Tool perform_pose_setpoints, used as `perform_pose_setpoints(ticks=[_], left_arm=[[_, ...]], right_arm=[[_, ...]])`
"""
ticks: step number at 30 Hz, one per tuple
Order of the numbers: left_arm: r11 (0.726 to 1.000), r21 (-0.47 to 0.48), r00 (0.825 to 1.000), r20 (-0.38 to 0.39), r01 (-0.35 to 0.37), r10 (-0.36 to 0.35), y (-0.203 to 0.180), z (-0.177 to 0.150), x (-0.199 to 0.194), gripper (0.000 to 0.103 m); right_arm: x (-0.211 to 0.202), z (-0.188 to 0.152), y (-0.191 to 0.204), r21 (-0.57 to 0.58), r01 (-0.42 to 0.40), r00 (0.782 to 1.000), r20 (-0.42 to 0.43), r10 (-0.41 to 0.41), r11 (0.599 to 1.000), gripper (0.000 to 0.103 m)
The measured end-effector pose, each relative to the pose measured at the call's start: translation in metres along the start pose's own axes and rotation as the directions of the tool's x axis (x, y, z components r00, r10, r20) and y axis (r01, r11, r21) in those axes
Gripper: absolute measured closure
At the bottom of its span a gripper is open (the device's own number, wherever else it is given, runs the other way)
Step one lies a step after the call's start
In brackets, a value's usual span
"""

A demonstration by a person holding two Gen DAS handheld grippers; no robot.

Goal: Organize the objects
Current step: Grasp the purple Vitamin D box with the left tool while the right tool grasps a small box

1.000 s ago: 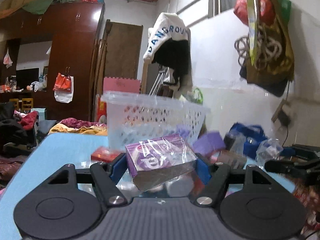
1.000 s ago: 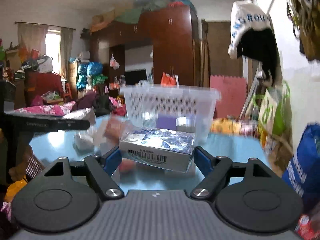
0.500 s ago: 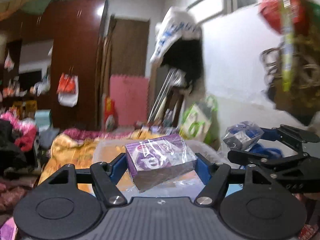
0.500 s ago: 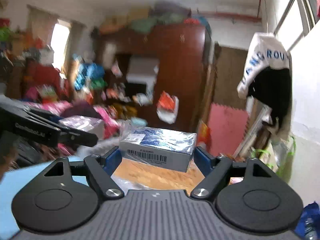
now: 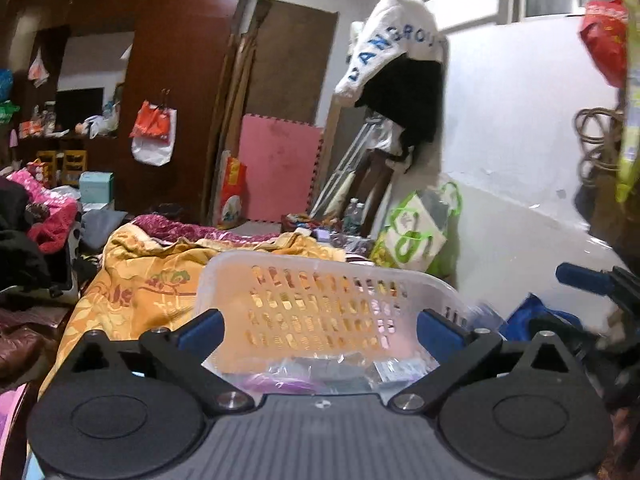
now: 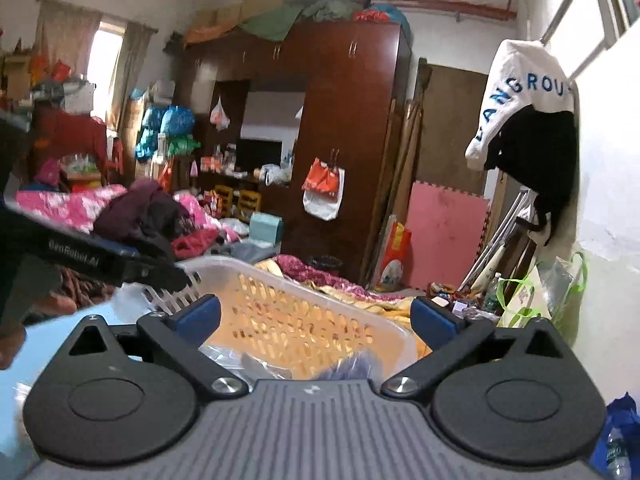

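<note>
My left gripper (image 5: 319, 332) hangs over the translucent white basket (image 5: 320, 270), its jaws opening wide, no pad pressing on anything. The purple box (image 5: 280, 384) lies low in the basket under plastic wrap. My right gripper (image 6: 316, 318) is over the same basket (image 6: 256, 270), jaws also opening, with nothing gripped. A blurred blue box (image 6: 352, 366) sits low between and below its fingers, inside the basket. Each gripper shows in the other's view: the right one's blue pads (image 5: 580, 280) at the right, the left one's dark fingers (image 6: 100, 258) at the left.
The basket stands on a light blue table (image 6: 14, 364). Behind it lies an orange bedspread (image 5: 152, 276). A dark wardrobe (image 6: 344, 128), a pink foam mat (image 5: 280, 168) and a green-and-white bag (image 5: 416, 232) stand farther back by the white wall.
Both grippers rose and moved forward over the basket. Both let go: the purple box and the blue box left the pads and dropped into the basket.
</note>
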State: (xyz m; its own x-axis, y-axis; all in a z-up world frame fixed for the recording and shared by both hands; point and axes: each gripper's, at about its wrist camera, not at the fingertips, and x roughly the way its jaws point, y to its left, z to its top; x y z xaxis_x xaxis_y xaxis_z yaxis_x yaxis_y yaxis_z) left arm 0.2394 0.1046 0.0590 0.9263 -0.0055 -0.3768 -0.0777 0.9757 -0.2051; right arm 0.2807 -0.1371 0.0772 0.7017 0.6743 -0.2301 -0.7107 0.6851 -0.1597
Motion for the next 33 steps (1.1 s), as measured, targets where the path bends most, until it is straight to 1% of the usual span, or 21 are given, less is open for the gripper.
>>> perform_pose_setpoints(ticks=[2,3,5,7,9,10,12,13,14,16,18,20,22,23,24,25,27,29,30,32,33], left_arm=[[0.999,0.044,1.000,0.008,0.022,-0.022,-0.004,-0.015,-0.023,0.000],[0.997,0.074,1.000,0.011,0.023,-0.024,-0.008,-0.028,-0.038,0.000],[0.992,0.124,1.000,0.018,-0.001,-0.002,-0.020,-0.057,-0.065,0.000],[0.990,0.137,0.999,0.031,0.015,-0.020,-0.029,-0.097,-0.094,0.000],[0.987,0.160,0.999,0.026,0.029,-0.033,-0.042,-0.127,-0.116,0.000],[0.985,0.171,0.999,0.029,0.033,-0.039,-0.050,-0.145,-0.127,0.000],[0.980,0.192,0.998,0.030,0.047,-0.054,-0.064,-0.166,-0.139,0.000],[0.976,0.211,0.998,0.028,0.054,-0.061,-0.073,-0.175,-0.142,0.000],[0.972,0.227,0.998,0.030,0.054,-0.063,-0.082,-0.182,-0.145,0.000],[0.958,0.285,0.999,0.026,0.028,-0.037,-0.099,-0.193,-0.143,0.000],[0.943,0.333,1.000,0.014,-0.004,0.000,-0.112,-0.201,-0.134,0.000],[0.939,0.344,0.999,-0.023,-0.017,0.026,-0.118,-0.209,-0.122,0.001],[0.942,0.335,0.997,-0.056,-0.028,0.050,-0.113,-0.215,-0.113,0.006],[0.946,0.321,0.996,-0.067,-0.038,0.063,-0.109,-0.220,-0.112,0.013],[0.952,0.305,0.995,-0.077,-0.039,0.065,-0.105,-0.221,-0.110,0.022],[0.956,0.292,0.995,-0.083,-0.033,0.060,-0.098,-0.221,-0.110,0.026],[0.961,0.276,0.996,-0.074,-0.021,0.043,-0.088,-0.221,-0.114,0.028],[0.957,0.289,0.998,-0.054,-0.025,0.042,-0.084,-0.222,-0.119,0.028],[0.954,0.298,0.998,-0.048,-0.021,0.037,-0.082,-0.222,-0.121,0.028],[0.951,0.308,0.998,-0.052,-0.018,0.036,-0.081,-0.223,-0.121,0.028],[0.952,0.306,0.998,-0.055,-0.014,0.032,-0.080,-0.223,-0.120,0.028]], right_arm=[[-0.021,0.001,-0.001,0.038,-0.024,1.000,-0.008,0.024,0.999,0.000],[-0.034,-0.002,-0.001,0.053,-0.031,0.999,-0.018,0.032,0.998,0.000],[-0.060,-0.014,0.002,0.067,-0.039,0.999,-0.018,0.040,0.997,0.000],[-0.088,-0.036,0.008,0.061,-0.031,1.000,-0.003,0.031,0.998,0.000],[-0.107,-0.061,0.014,0.076,-0.011,1.000,0.019,0.009,0.997,0.000],[-0.118,-0.078,0.019,0.089,0.013,1.000,0.022,-0.015,0.996,0.000],[-0.129,-0.101,0.022,0.135,0.042,0.998,0.045,-0.049,0.990,0.000],[-0.134,-0.117,0.022,0.179,0.031,0.998,0.054,-0.042,0.983,0.000],[-0.134,-0.124,0.018,0.221,0.020,0.998,0.059,-0.033,0.975,0.000],[-0.133,-0.144,0.012,0.319,-0.004,0.998,0.060,-0.016,0.948,0.000],[-0.125,-0.153,0.003,0.386,-0.005,0.999,0.046,-0.014,0.922,0.000],[-0.112,-0.153,0.000,0.405,-0.043,0.999,0.004,0.045,0.913,0.000],[-0.103,-0.150,0.004,0.392,-0.066,0.998,0.004,0.070,0.917,0.000],[-0.100,-0.150,0.008,0.386,-0.080,0.996,0.002,0.086,0.919,0.000],[-0.094,-0.148,0.012,0.376,-0.093,0.995,-0.007,0.104,0.922,0.000],[-0.089,-0.147,0.014,0.365,-0.095,0.994,-0.014,0.108,0.926,0.000],[-0.085,-0.147,0.023,0.333,-0.087,0.995,-0.025,0.101,0.939,0.006],[-0.082,-0.149,0.029,0.303,-0.072,0.995,-0.043,0.089,0.950,0.021],[-0.079,-0.147,0.030,0.296,-0.073,0.995,-0.047,0.091,0.952,0.025],[-0.079,-0.151,0.035,0.286,-0.079,0.993,-0.060,0.100,0.955,0.038],[-0.077,-0.151,0.036,0.275,-0.077,0.993,-0.066,0.099,0.958,0.041]])
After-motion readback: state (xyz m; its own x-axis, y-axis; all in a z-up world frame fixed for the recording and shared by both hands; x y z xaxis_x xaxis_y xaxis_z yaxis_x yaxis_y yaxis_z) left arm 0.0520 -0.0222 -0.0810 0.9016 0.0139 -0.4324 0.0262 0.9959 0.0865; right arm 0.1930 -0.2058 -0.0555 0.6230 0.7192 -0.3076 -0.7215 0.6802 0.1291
